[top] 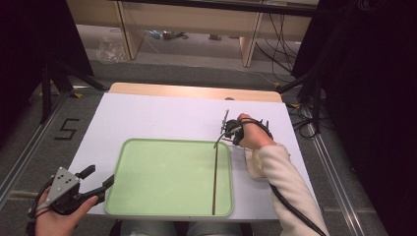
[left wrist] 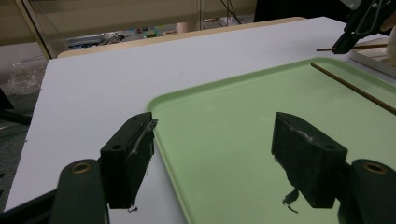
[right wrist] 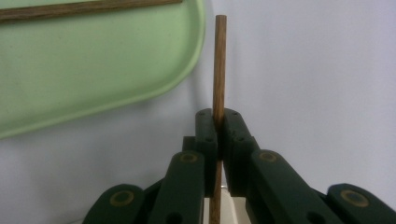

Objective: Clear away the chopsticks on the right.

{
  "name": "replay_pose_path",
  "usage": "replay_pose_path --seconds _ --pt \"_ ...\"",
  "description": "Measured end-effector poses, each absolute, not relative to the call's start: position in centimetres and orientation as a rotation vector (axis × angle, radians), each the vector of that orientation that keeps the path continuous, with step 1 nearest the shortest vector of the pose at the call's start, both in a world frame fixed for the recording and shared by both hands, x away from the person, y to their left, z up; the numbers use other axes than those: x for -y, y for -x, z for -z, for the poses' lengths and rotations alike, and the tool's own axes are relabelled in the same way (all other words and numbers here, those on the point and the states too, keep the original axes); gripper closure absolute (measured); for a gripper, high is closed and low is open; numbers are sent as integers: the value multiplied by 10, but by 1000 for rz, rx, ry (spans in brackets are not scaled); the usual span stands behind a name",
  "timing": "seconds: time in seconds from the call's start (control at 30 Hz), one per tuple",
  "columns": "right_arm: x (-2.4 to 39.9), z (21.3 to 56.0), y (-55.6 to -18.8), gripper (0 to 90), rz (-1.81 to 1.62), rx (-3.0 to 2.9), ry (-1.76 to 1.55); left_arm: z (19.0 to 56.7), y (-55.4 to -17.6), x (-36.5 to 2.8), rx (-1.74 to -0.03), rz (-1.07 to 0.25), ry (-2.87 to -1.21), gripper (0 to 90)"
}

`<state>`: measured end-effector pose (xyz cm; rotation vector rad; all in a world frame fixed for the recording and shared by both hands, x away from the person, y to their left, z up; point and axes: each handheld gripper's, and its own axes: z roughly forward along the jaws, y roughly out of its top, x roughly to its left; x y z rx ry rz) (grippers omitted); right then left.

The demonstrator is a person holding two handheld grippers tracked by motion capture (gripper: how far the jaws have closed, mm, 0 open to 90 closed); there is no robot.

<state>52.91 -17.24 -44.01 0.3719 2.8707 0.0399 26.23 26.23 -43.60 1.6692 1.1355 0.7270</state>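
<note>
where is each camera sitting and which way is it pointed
High view: above the person's side, facing forward and down on the white table; both forearms, left gripper open, right gripper.
Left gripper view: on the left gripper, facing across the green tray.
Right gripper view: on the right gripper, shut on a wooden stick.
Shared: the tray and a second stick in it.

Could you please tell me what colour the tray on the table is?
The tray is pale green, seen best in the high view.
</note>
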Motion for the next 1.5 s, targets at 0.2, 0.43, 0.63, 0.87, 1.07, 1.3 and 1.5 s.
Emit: replay_pose_path --seconds 0.2,0.43,0.63,0.87,1.07,1.3,1.5 --pt "171 423 -526 869 -104 -2805 -353 436 -262 -262 -1136 -729 -1666 295" --pt "173 396 -525 870 -260 -2703 -355 436 -262 -262 -1135 -729 -1666 297" --pt "171 378 -521 870 -383 -2637 -411 436 -262 -262 -1136 -729 -1664 297" --pt "175 365 -518 870 -584 -2546 -510 436 -262 -262 -1135 -730 -1666 297" --pt "178 359 -516 870 -679 -2506 -571 436 -262 -262 -1137 -729 -1666 298" --pt "180 354 -513 870 -804 -2455 -644 435 -262 -262 -1140 -731 -1666 298" --pt "186 349 -509 870 -946 -2401 -749 435 -261 -262 -1143 -729 -1671 298"
